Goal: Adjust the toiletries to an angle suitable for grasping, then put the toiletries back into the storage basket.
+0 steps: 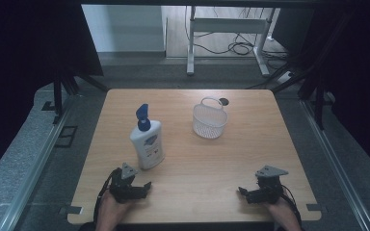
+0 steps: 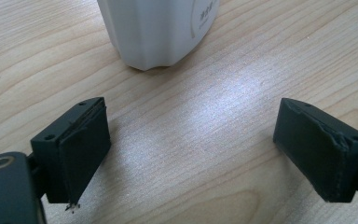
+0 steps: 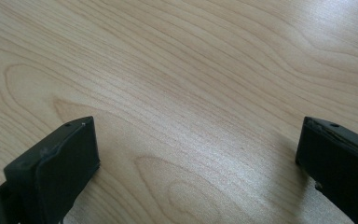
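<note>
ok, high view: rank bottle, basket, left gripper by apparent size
1. Bottle, tallest.
2. Basket, shorter than the bottle though set farther back.
3. Left gripper, smallest, though nearest the camera.

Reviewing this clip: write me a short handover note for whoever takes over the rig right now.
Left gripper: open, holding nothing, low at the near edge of the table, just short of the pump bottle.
Right gripper: open, holding nothing, over bare wood at the near right.
The bottle stands upright left of centre; the white basket stands behind it to the right, with nothing visible in it.
Done: nothing grasped so far.
Left: probably grip the bottle with the left gripper and carry it to the basket.
</note>
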### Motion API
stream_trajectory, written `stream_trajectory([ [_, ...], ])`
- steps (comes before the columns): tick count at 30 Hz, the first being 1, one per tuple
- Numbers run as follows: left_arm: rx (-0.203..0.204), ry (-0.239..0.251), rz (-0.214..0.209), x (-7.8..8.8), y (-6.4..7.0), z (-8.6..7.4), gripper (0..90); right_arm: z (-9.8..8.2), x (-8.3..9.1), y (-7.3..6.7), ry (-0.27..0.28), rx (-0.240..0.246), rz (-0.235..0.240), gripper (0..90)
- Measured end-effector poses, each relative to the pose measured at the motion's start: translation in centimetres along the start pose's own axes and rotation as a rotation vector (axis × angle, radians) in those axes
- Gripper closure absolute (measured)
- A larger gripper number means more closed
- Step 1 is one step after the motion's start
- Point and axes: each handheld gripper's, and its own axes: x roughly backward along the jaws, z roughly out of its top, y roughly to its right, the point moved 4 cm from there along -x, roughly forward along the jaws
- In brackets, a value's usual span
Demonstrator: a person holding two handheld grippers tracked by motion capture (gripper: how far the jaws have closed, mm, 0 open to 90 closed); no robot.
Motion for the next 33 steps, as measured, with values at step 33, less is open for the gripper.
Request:
stream_trajectory([
  [33, -0.018, -0.032, -0.022, 0.04, 0.10, 0.36, 11.3, 0.00, 0.01, -0.01, 0.001, 0.001, 0.003, 0.0],
])
